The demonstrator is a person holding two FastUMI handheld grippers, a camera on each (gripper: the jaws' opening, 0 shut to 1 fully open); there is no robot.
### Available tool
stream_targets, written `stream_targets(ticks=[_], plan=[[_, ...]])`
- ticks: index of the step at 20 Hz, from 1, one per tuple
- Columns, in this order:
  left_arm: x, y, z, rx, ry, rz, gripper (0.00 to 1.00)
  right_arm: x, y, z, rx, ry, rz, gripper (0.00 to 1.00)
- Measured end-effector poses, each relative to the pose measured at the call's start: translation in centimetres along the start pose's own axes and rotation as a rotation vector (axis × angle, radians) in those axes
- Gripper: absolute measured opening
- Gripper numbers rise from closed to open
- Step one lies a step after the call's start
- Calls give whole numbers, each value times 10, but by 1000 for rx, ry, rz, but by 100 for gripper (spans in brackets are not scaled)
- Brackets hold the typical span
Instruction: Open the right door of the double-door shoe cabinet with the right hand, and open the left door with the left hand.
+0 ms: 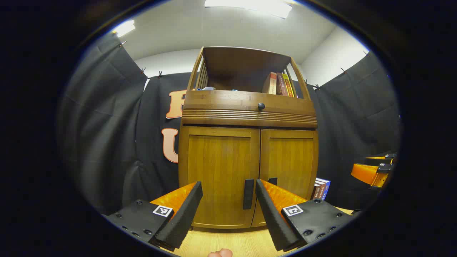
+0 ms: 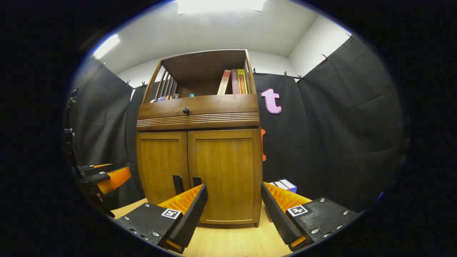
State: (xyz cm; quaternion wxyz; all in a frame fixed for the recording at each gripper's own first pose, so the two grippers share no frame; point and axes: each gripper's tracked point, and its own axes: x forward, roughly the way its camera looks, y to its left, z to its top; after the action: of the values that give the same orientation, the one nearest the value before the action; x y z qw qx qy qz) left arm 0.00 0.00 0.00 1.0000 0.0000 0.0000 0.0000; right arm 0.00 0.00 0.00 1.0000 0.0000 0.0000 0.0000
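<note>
books (image 2: pixel 235 82) upright on top shelf; small box (image 2: pixel 284 185) on floor beside black cloth wall (image 2: pixel 339 125).

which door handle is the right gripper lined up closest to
The right door's handle, the dark vertical bar just above the right gripper's near finger. The left door's handle sits farther toward the other side of the centre seam.
</note>
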Motion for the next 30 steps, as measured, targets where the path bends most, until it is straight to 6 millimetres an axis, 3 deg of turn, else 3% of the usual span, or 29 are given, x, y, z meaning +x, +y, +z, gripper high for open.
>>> stream_targets(ticks=[22,23,24,25,27,28,29,30], plan=[[3,7,-2,-8,8,12,94,5,1,-1,-12,0,-6,92],[3,7,0,-6,7,12,94,4,1,-1,-13,-1,-6,100],[3,7,-1,-5,6,13,94,4,1,-1,-14,-1,-6,100],[3,8,-1,-4,7,13,94,3,1,0,-16,-3,-7,92],[3,7,-3,-2,11,15,94,4,1,0,-18,-6,-9,92],[4,8,-4,0,14,18,94,5,1,-1,-17,-6,-9,100],[4,9,-3,-1,15,20,94,4,1,-2,-17,-4,-8,100],[3,10,-3,-3,16,20,94,5,1,-3,-17,-2,-8,92]])
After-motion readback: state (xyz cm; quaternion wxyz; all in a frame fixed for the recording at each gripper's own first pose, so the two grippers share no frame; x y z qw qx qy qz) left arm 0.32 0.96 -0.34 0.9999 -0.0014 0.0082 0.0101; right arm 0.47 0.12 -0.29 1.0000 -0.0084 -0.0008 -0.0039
